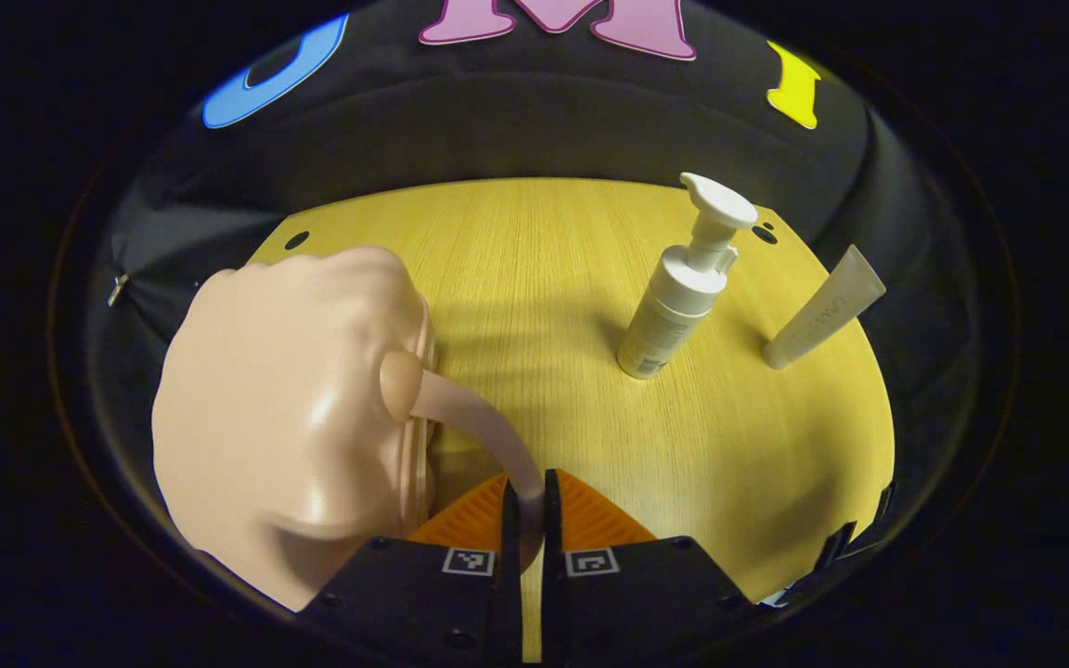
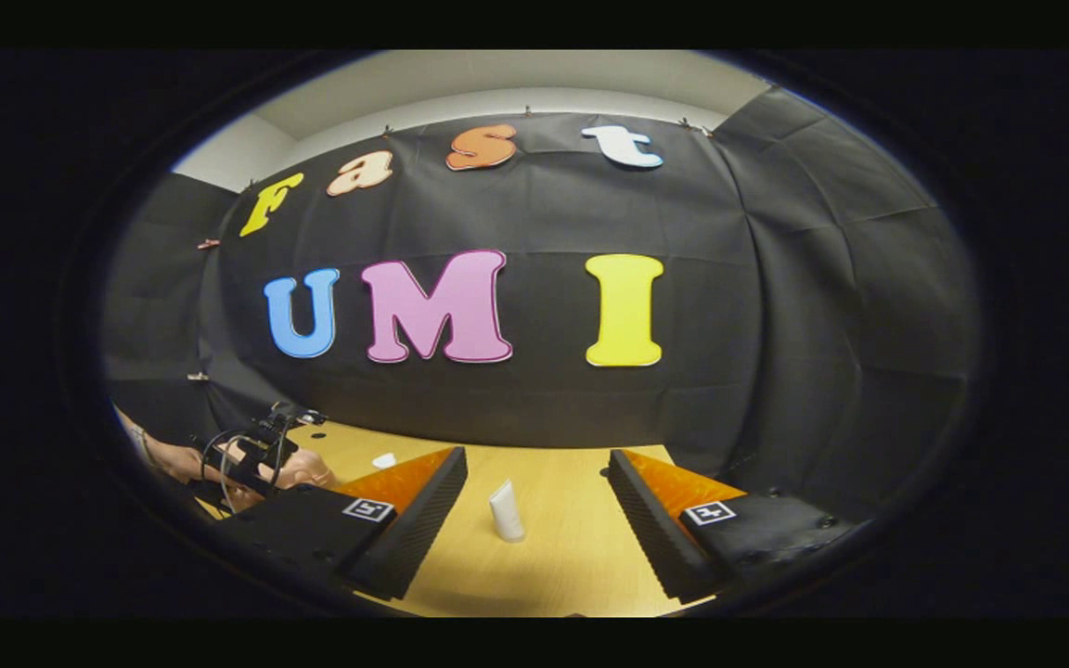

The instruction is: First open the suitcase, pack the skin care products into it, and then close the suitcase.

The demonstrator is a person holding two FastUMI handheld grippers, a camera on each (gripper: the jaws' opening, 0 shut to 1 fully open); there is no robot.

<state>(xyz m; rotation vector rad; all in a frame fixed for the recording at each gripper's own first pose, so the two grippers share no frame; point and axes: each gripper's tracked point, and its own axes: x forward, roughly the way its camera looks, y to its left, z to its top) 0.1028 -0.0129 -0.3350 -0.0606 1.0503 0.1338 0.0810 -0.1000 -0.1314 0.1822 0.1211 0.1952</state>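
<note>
Slippage threatens: your left tongs (image 1: 525, 506) pinch only the suitcase (image 1: 284, 417) strap (image 1: 479, 422), right tongs (image 2: 534, 510) released.

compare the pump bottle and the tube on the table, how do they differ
The pump bottle is round-bodied with a pump head on top; the tube is flat, widening to a crimped top end. The pump bottle looks bulkier, the tube slimmer. The pump bottle stands nearer the table's middle, the tube closer to its right edge in the left gripper view. Both are whitish, stand upright on the table and are apart from each other, untouched by either gripper.
</note>
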